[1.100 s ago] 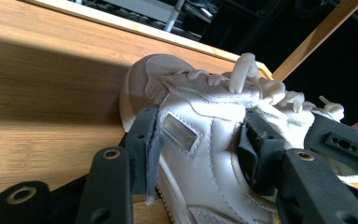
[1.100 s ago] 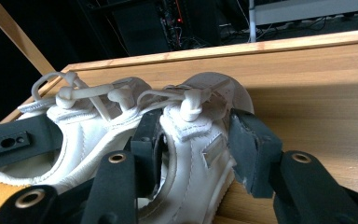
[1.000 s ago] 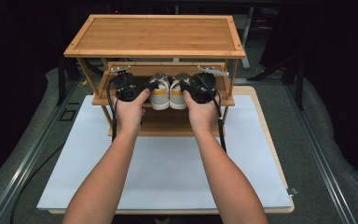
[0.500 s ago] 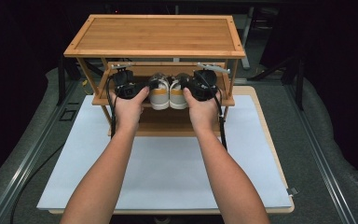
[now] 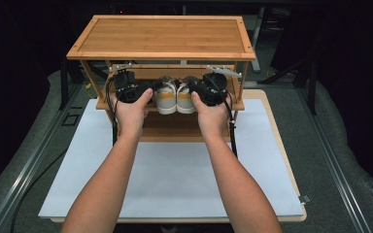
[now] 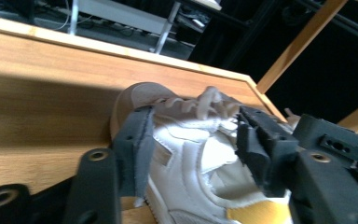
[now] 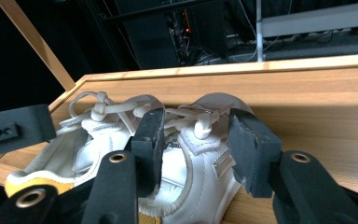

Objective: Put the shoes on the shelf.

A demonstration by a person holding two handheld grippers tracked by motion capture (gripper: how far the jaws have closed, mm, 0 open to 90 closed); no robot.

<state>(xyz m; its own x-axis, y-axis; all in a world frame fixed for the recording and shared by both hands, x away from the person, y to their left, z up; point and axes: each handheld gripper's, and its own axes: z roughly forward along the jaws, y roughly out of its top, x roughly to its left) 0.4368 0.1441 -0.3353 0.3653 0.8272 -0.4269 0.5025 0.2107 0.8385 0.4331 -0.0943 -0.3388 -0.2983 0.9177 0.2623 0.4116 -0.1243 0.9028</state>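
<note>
Jaws of the left gripper [image 6: 193,140] straddle the left shoe [image 6: 186,154], one pad against its outer side and the other over the collar at the inner side; they have just been closing, and whether the pads press cannot be told. Jaws of the right gripper [image 7: 198,140] straddle the right shoe [image 7: 200,154] around its laced upper; they too have just been closing, with the shoe between them, and a firm grip cannot be confirmed.

Both shoes, white with yellow heel patches, stand side by side and touching on the middle shelf [image 5: 233,104] of the wooden rack [image 5: 160,36], under its top board and toes towards the rear of the rack. In the high view the left shoe [image 5: 165,97] and the right shoe [image 5: 185,97] sit at the middle of that shelf, with the left gripper [image 5: 143,90] just left of them and the right gripper [image 5: 199,92] just right of them.

The rack stands at the far edge of the table [image 5: 175,179], which carries a white sheet in front of the rack.
</note>
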